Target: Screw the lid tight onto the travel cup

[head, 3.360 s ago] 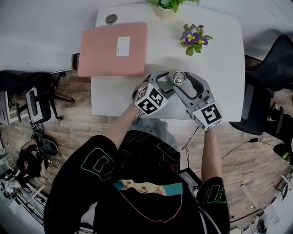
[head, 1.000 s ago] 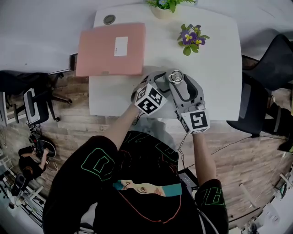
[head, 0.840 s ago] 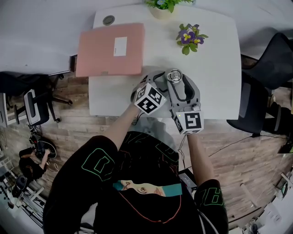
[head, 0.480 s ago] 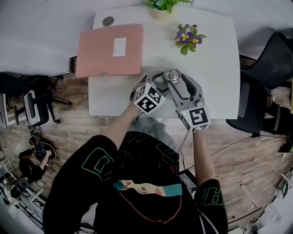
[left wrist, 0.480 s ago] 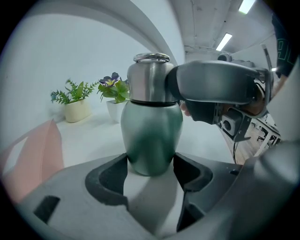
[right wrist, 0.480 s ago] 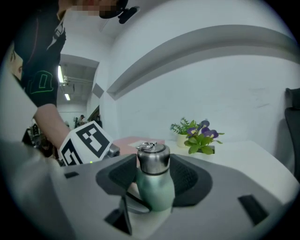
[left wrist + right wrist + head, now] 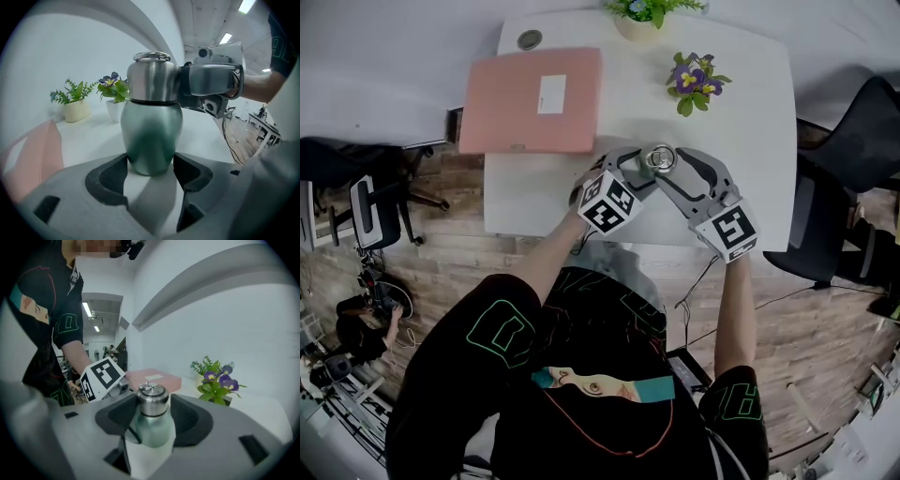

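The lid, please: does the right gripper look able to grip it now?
Probably yes: the right gripper, fingers just opening, flanks the lid, and the left gripper holds the travel cup lower down.

Head view steep down on table (image 7: 741, 141), gripper views close, low, opp. sides, cup (image 7: 659, 157) in all.

I see a white table (image 7: 741, 159), a pale wall (image 7: 225, 315) behind it, wood-plank floor (image 7: 825, 356) around, a black office chair (image 7: 862, 141) at right, another chair (image 7: 375, 211) at left, ceiling strip lights (image 7: 87, 309) lit beyond.
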`<state>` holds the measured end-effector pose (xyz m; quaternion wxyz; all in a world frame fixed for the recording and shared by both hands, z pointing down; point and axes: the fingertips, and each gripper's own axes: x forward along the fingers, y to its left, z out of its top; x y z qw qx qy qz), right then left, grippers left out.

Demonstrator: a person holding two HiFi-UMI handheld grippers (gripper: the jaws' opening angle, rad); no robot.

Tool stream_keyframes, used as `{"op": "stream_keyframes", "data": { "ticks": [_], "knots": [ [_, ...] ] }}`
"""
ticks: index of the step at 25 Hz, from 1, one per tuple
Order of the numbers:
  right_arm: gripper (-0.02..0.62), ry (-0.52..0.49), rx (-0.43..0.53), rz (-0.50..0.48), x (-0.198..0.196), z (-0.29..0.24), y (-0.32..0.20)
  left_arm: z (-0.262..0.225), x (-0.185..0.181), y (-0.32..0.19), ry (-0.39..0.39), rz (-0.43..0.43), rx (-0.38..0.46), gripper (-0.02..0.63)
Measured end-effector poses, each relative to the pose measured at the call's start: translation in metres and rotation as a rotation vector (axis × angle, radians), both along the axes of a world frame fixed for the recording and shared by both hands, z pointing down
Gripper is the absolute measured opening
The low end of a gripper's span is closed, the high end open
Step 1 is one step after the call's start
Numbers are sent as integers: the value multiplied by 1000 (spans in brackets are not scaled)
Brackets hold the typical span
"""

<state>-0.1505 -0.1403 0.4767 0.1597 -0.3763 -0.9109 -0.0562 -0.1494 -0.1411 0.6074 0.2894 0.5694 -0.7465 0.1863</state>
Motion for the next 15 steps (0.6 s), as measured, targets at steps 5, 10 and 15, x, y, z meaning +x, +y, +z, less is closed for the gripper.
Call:
{"op": "stream_keyframes", "data": {
  "ticks": [5, 10, 15],
  "knots": [
    [239, 8, 27, -151, -5, 0, 4, 0, -1, 1, -5, -2, -4, 318],
    [227, 13, 15, -132, -4, 0, 5, 1, 0, 1, -6, 0, -7, 316],
    [227, -20, -34, 26, -4, 1, 4, 2, 0, 1, -13, 0, -11, 316]
  ]
}}
